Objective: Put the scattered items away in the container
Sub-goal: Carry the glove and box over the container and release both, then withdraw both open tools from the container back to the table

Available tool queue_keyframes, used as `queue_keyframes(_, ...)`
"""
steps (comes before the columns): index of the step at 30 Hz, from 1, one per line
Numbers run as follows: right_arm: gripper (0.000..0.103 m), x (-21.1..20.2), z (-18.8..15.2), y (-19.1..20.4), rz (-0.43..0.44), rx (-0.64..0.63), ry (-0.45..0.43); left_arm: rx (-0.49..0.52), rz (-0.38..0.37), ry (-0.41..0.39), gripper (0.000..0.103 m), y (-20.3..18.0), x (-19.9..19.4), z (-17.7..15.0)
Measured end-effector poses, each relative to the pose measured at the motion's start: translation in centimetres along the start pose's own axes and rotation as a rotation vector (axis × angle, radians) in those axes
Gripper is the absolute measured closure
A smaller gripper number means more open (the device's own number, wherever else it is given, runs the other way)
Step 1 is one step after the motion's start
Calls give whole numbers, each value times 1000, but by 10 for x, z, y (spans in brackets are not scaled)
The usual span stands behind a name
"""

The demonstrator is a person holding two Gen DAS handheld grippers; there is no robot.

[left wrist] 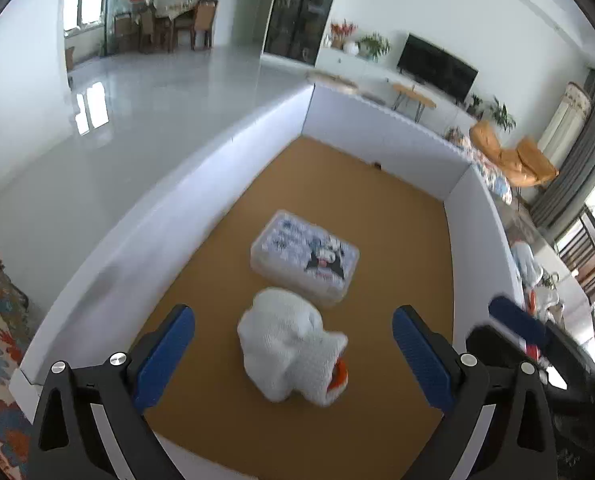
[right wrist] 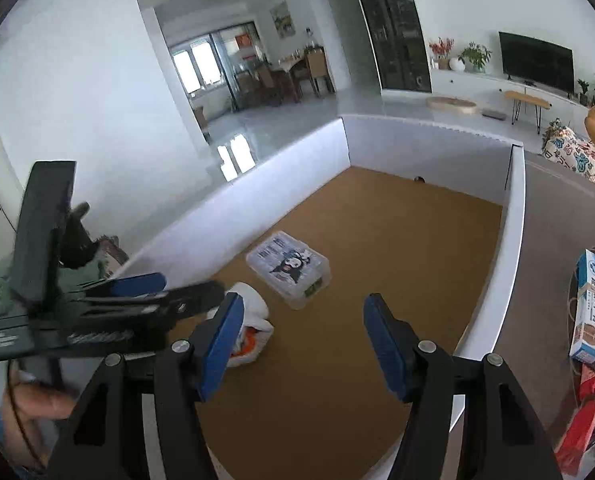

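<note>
A crumpled white cloth [left wrist: 289, 344] lies just beside a lidded clear box [left wrist: 305, 256] inside the white-walled container [left wrist: 377, 136].

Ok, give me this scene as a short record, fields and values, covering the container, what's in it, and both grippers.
container: white-walled bin with brown floor
item 1: clear lidded box with cartoon print, on the bin floor
item 2: white knitted bundle with an orange part showing, beside the box, nearer the cameras
left gripper: open, above the bundle, holding nothing
right gripper: open, empty
outside bin: blue and white carton, at the right
</note>
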State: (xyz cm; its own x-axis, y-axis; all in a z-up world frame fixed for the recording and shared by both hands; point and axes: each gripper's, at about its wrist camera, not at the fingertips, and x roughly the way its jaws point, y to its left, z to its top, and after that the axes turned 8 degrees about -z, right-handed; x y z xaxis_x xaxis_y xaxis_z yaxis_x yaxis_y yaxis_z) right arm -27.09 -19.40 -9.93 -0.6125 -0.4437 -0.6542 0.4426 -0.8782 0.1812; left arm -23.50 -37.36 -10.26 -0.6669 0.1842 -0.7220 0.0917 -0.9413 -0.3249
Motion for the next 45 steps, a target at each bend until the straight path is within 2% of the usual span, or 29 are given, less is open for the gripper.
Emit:
queue_keyframes(5,39,-5,-4,-6,16,87,-29,2,-37,-21,2,10,-2,4)
queue_keyframes(8,40,-2,-9,-1,37,140,-35,38,-32,3,2,17,3,14)
queue_keyframes(13,40,-2,-14,19,36,141,-87,59,-59,14,2,34,10,32)
queue_keyframes(17,40,10,-13,29,70,154,-69,39,-54,-6,2,48,10,44)
queue_keyframes(20,39,15,-12,31,81,153,-56,41,-18,5,2,46,10,43)
queue_keyframes(22,39,17,-14,31,55,158,-35,52,31,5,2,40,10,41)
queue_keyframes(23,39,17,-15,31,35,152,-20,43,32,4,2,38,10,40)
queue_keyframes(26,39,14,-16,31,10,140,21,-15,-18,-2,0,35,5,35)
queue_keyframes(29,39,-3,-10,23,-7,140,3,-50,-60,-2,0,31,-1,29)
queue_keyframes(36,39,-61,-5,3,-127,110,-51,5,-73,-15,0,-19,-28,18)
queue_keyframes(42,39,-116,-25,-38,-232,154,-66,129,-76,-24,0,-90,-57,2)
queue_keyframes(45,39,-143,-42,-66,-278,198,-71,187,-108,-8,0,-133,-61,-19)
